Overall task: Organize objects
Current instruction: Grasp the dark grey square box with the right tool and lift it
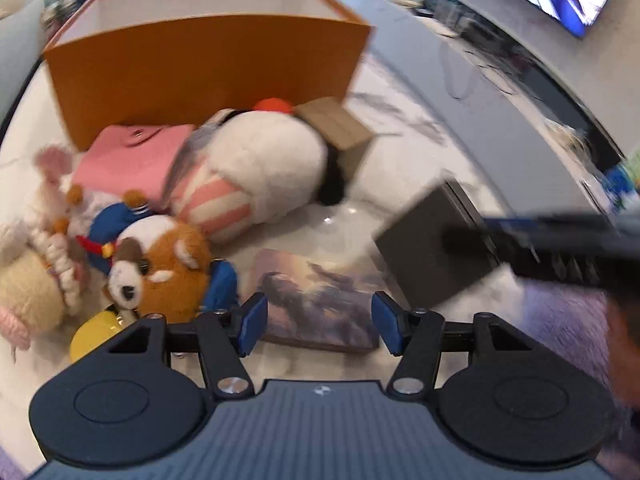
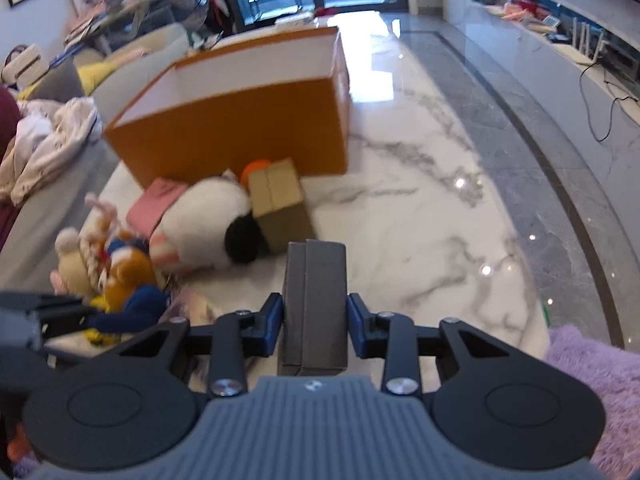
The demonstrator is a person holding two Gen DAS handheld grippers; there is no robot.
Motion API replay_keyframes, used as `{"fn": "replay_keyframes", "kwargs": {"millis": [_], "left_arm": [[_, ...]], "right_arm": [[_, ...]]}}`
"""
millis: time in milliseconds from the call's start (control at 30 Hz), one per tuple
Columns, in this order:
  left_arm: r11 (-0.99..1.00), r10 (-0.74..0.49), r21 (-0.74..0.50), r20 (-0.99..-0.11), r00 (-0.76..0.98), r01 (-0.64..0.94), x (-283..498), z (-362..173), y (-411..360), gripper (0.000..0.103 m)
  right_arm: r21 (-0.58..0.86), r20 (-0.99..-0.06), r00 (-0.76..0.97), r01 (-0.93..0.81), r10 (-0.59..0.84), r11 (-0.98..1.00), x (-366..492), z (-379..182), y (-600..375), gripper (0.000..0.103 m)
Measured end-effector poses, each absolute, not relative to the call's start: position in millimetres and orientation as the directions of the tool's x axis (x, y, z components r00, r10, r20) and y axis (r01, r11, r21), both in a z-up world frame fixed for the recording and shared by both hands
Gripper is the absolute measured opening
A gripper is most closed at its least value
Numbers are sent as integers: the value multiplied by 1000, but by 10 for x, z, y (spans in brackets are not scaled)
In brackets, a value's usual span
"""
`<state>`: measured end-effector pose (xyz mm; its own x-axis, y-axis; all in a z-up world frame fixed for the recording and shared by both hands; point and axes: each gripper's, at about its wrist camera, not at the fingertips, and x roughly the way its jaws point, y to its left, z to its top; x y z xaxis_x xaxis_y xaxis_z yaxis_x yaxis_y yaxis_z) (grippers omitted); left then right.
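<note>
The right gripper (image 2: 314,322) is pinching a dark grey box (image 2: 314,304) near the camera; the left gripper (image 1: 316,322) is hovering spread above a picture-printed box (image 1: 320,300). Plush toys (image 1: 160,264) are lying outside the far orange box (image 1: 208,68), so sorting looks barely begun.

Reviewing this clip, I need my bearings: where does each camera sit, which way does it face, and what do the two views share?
Left wrist: on the left gripper, angled down at the floor over a painted picture box and plush toys; its open blue pads show, nothing between them.
Right wrist: on the right gripper, angled down across the marble floor; its pads press a dark grey box.
Shared: the orange box, the toys and the dark grey box.
</note>
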<state>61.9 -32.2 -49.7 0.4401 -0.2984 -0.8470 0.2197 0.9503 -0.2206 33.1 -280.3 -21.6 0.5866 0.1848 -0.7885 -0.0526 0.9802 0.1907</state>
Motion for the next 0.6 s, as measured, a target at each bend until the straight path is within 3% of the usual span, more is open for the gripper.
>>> {"fn": "replay_keyframes", "kwargs": {"millis": [67,267,400,467,600], "left_arm": [[963,-258,-189,-855,449,194,661,-527,-308,67],[957,-287,-233,-856,429,176,743,-597,-296,73],[951,-309,-266,-864,398,161,811,-702,-317,82],[940,-341,-303,-859,383,157,819,-761,-312,95],[944,-329,-285,-865,378,169,837,-764,-364,96]], "right_arm": [[189,-795,577,-60,188,980,312,-275,-2778,36],[179,-799,570,-79,192,981,271,-304,-2644,35],[199,-805,556,-75,207,977,274,-309,-2642,35],[208,-810,547,-69,212,976,281,-308,-2656,35],[238,-813,534,-55,230,970,300,-319,-2699,36]]}}
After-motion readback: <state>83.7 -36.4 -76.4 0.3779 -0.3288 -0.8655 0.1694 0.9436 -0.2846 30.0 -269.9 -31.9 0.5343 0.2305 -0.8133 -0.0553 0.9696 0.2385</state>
